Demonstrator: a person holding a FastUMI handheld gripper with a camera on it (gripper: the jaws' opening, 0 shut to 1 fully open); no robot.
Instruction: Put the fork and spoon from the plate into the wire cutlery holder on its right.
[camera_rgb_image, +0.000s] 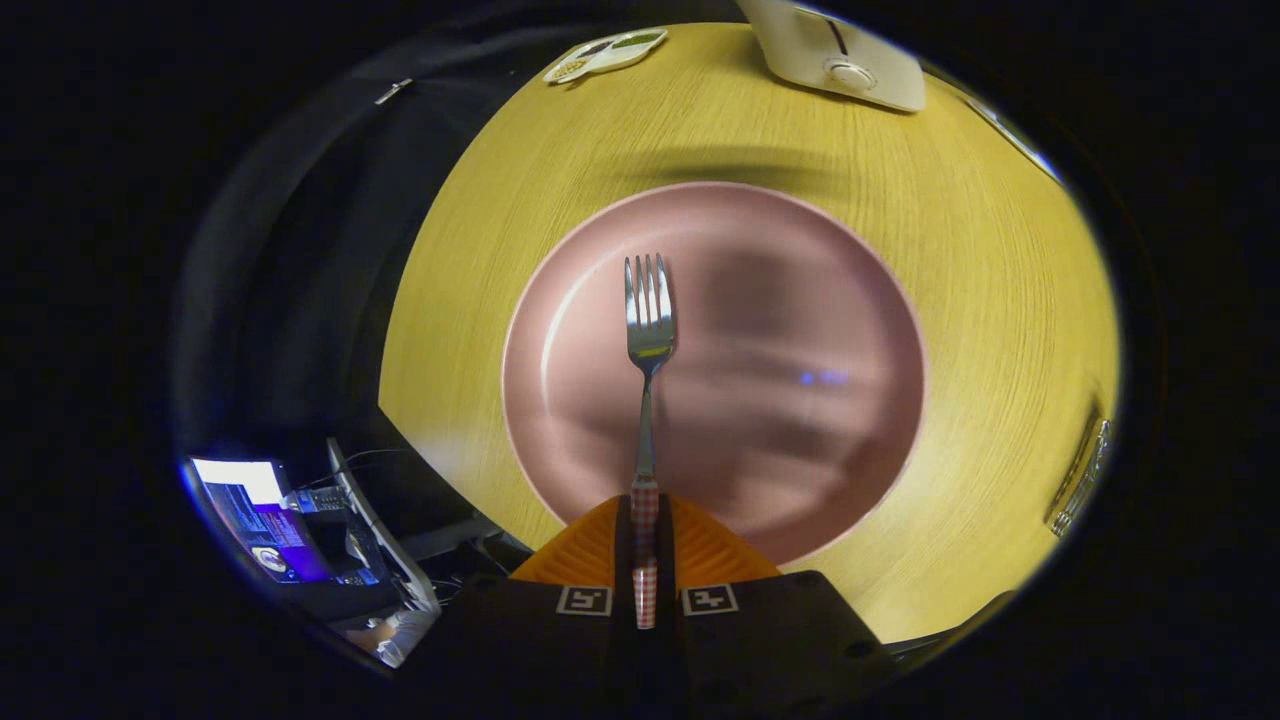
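grip: our gripper fingers clamp checked handle of steel fork | fork tines at 12 over round pink plate | wire cutlery holder at 3 | risk: thin handle cld pivot/slip w/ fast swing

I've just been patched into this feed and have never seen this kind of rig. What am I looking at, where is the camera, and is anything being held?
There is no robot arm here: a person carries a handheld two-finger gripper, and the camera rides on it, looking forward along the fingers with a fisheye lens, so everything bulges. The two fingers are closed on the checked handle of a metal fork, whose tines point away over a pink plate. The plate sits on a yellow wooden table. I see no spoon on the plate. At the table's right edge is a wire object, possibly the cutlery holder, though too distorted to be sure. Beyond the plate lie a white device and a small flat item.
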